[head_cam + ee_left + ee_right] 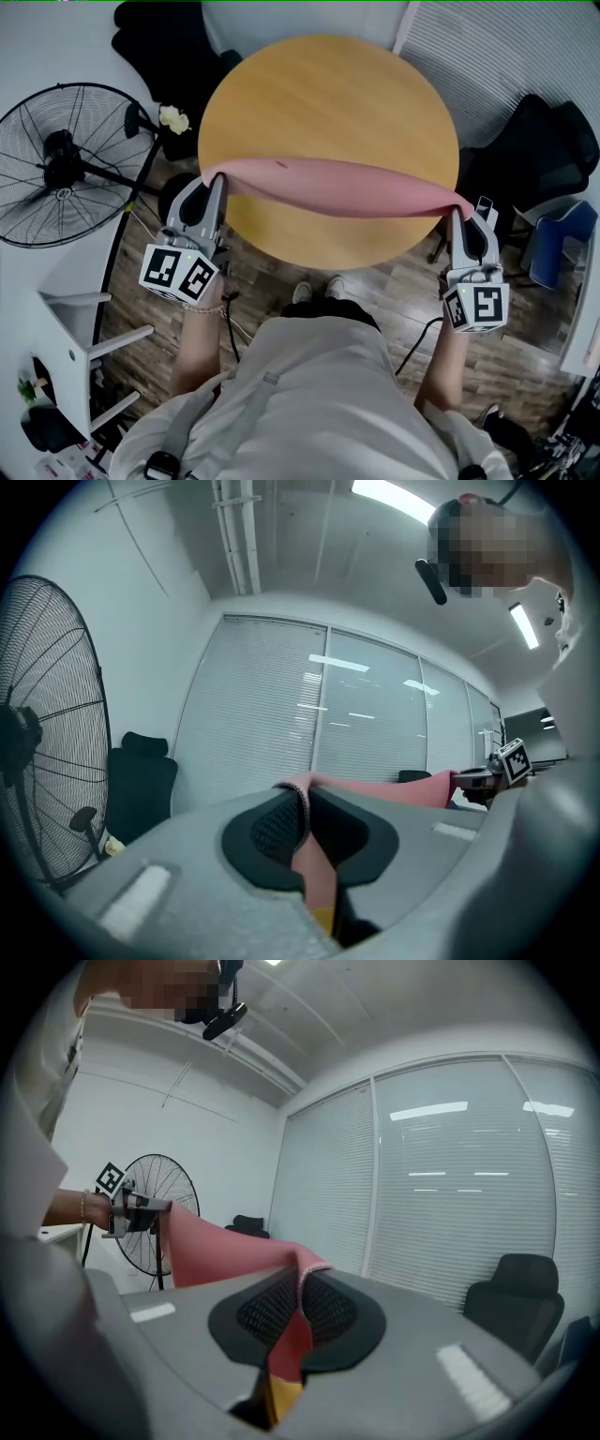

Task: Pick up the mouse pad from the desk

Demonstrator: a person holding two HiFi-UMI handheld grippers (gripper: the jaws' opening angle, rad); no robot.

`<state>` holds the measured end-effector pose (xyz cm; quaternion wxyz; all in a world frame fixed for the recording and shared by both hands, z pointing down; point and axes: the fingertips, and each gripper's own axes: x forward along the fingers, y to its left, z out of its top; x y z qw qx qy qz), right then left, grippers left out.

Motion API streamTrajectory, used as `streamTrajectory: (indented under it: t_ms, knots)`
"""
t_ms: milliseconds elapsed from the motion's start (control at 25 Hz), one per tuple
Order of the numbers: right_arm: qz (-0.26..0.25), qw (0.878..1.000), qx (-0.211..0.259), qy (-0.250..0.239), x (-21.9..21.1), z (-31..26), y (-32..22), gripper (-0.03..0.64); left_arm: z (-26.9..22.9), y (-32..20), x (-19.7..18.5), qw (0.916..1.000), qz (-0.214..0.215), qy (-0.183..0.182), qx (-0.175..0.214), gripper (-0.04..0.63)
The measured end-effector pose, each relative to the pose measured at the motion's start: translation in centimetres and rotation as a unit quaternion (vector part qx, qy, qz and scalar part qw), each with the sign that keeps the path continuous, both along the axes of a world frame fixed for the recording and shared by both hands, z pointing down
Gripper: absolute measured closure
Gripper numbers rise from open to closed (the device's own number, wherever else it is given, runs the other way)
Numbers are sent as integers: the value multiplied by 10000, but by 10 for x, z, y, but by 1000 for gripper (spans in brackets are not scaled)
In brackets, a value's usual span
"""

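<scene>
- Mouse pad (pixel 328 187): pink, flexible, strung between the two grippers over the near part of the desk; its long edges sag in a shallow curve
- Left gripper (pixel 217 183): jaws clenched on the pad's left end, with the edge pinched between the ribbed black pads
- Right gripper (pixel 457 214): jaws clenched on the pad's right end, which sits just past the desk rim
- Desk (pixel 328 84): round, with a wooden top; the near rim curves toward the person's feet
- Floor (pixel 394 281): wood planks, showing between the desk's near edge and the person
- Fan (pixel 66 164): standing type, well left of the desk
- Office chair (pixel 548 141): black, just right of the desk, near the right gripper
</scene>
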<state>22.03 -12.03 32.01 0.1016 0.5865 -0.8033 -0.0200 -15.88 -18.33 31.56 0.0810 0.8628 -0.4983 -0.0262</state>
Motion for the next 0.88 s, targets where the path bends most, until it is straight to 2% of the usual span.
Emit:
streamTrajectory:
  t_ms: [880]
  knots:
    - [-24, 10000, -23, 47, -1, -5, 1, 597, 1, 3, 0, 10000, -7, -5, -97, 576]
